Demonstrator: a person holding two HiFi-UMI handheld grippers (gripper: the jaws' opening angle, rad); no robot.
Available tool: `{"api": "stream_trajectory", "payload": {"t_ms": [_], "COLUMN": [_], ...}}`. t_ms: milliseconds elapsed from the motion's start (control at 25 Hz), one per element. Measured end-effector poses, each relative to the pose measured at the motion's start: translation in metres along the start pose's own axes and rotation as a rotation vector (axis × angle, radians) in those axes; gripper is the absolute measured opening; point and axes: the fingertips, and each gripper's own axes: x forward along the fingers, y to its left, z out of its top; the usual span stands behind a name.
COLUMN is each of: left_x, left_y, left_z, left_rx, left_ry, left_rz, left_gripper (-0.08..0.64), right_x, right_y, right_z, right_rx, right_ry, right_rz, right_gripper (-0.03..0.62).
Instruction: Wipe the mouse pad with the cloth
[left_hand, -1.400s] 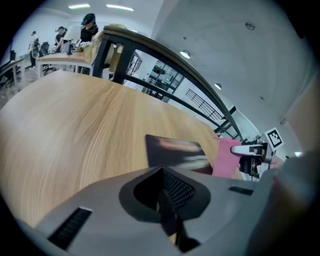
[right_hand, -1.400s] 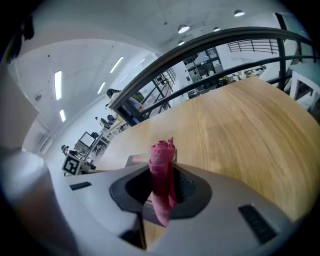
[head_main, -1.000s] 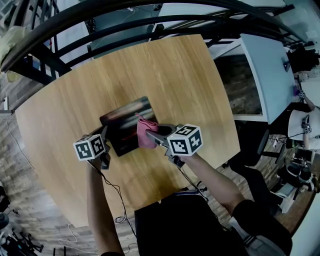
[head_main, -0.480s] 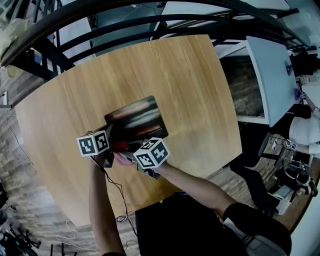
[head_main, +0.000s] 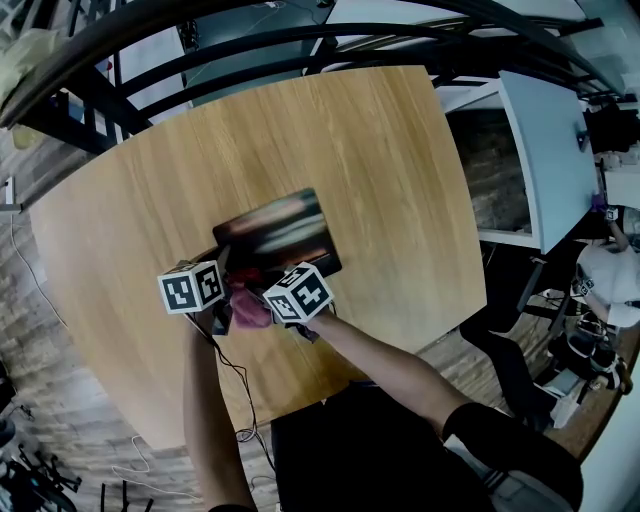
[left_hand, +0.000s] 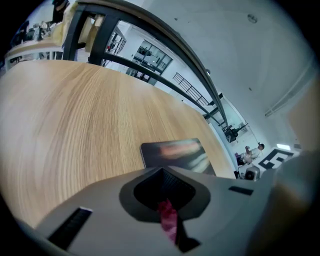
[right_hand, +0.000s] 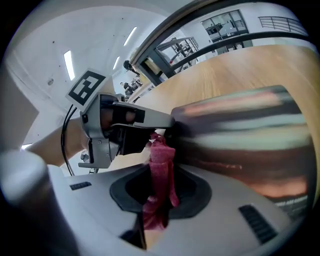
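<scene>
The dark mouse pad (head_main: 278, 238) lies on the round wooden table (head_main: 380, 160); it also lies ahead of the left jaws as mouse pad (left_hand: 175, 154). The pink cloth (head_main: 250, 308) is bunched at the pad's near left corner, between the two marker cubes. My right gripper (head_main: 262, 305) is shut on the cloth (right_hand: 160, 180), which stands up through its jaws. My left gripper (head_main: 228, 282) is shut too, with a thin strip of pink cloth (left_hand: 169, 222) pinched in its jaws. In the right gripper view the left gripper (right_hand: 150, 125) sits at the pad's edge, touching the top of the cloth.
A black curved railing (head_main: 300, 40) runs behind the table. A white desk (head_main: 545, 150) and a person in white (head_main: 605, 280) are to the right. A thin cable (head_main: 235, 400) trails from the left gripper over the table's near edge.
My right gripper has carried the cloth leftward off the middle of the pad, down to the near left corner beside the left gripper. The left gripper has hardly moved.
</scene>
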Motion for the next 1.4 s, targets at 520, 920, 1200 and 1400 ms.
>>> {"api": "stream_trajectory", "payload": {"t_ms": [520, 920, 1200, 1400], "left_x": [0.0, 0.001, 0.0, 0.001], "left_y": [0.004, 0.006, 0.008, 0.007], "left_z": [-0.001, -0.001, 0.0, -0.003], "left_rx": [0.012, 0.006, -0.025, -0.047], "left_ry": [-0.013, -0.013, -0.019, -0.017], "left_rz": [0.013, 0.015, 0.006, -0.001], "left_gripper": [0.021, 0.021, 0.021, 0.021], "right_x": [-0.015, -0.041, -0.066, -0.085], "right_y": [-0.022, -0.057, -0.087, -0.109], "right_z": [-0.002, 0.0, 0.0, -0.002], "right_rx": [-0.065, -0.079, -0.049, -0.031], "right_ry": [-0.009, -0.022, -0.047, -0.063], "right_rz": [-0.088, -0.149, -0.199, -0.233], "right_gripper": [0.077, 0.077, 0.077, 0.078]}}
